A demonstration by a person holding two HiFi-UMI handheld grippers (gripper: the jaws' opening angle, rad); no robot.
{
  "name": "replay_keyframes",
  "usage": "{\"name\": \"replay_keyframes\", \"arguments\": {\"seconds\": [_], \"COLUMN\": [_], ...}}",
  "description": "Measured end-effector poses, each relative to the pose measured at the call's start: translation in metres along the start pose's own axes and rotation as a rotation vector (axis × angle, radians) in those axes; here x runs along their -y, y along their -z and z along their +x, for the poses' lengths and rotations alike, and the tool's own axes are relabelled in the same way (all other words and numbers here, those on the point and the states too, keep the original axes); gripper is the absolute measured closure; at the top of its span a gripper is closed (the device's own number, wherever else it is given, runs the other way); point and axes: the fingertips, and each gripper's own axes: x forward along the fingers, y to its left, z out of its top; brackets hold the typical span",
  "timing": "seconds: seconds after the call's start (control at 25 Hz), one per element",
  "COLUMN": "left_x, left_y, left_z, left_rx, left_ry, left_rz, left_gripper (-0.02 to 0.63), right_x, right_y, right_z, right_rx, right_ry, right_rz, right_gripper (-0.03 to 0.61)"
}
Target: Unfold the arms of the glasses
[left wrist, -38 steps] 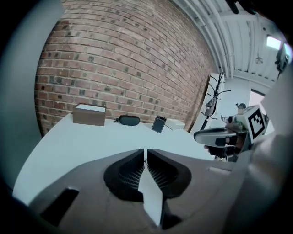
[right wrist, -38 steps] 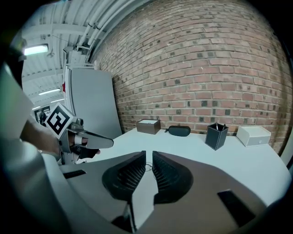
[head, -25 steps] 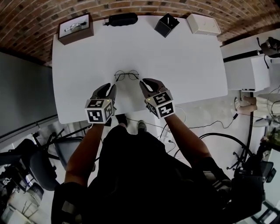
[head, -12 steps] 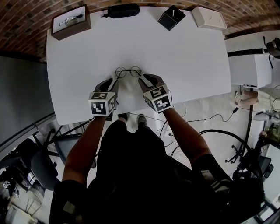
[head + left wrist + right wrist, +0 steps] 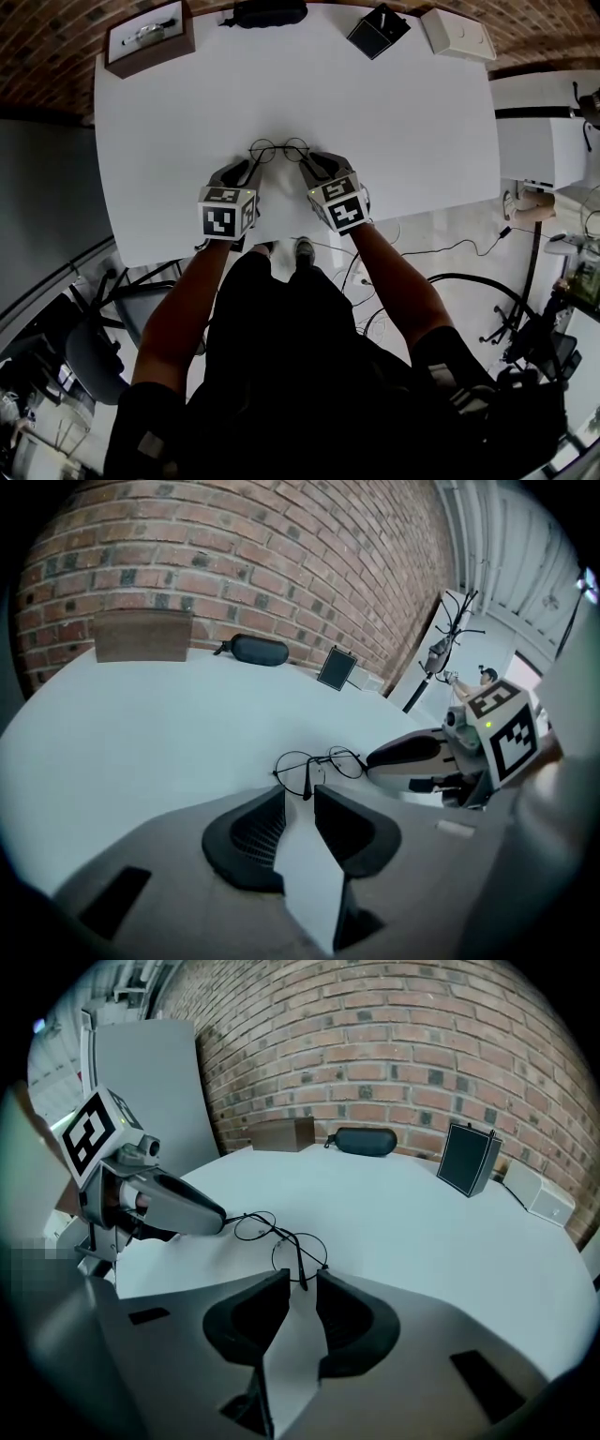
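Centrally, glasses (image 5: pixel 278 148) (round, wire-rimmed) on table (image 5: pixel 394 122)

The right tool (image 5: pixel 302 1277) has its jaws apart, having just been opening. The tip of one arm of the glasses (image 5: pixel 277 1235) lies in the gap, not pinched. The round-lensed frame rests on the white counter (image 5: pixel 422 1241). The left tool (image 5: pixel 214 1215) reaches in beside the farther lens. A black case (image 5: pixel 366 1141) lies near the brick wall (image 5: pixel 394 1054).
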Motion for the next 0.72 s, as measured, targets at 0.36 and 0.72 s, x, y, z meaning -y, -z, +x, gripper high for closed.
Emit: {"name": "replay_keyframes", "arguments": {"seconds": [0.36,0.72], "left_x": [0.003,0.008], "left_y": [0.002,0.006], "left_z": [0.011,0.012], "left_rx": [-0.043,-0.057], "left_ry": [0.008,0.009], "left_rz": [0.039,0.076], "left_gripper": [0.53,0.583], "right_x": [0.0,-0.002], "right_y": [0.002,0.0], "right_z": [0.005,0.002], "right_rx": [-0.001,0.005], "right_ry": [-0.006,-0.003], "right_rz": [-0.019,-0.033], "right_gripper": [0.52,0.551]}}
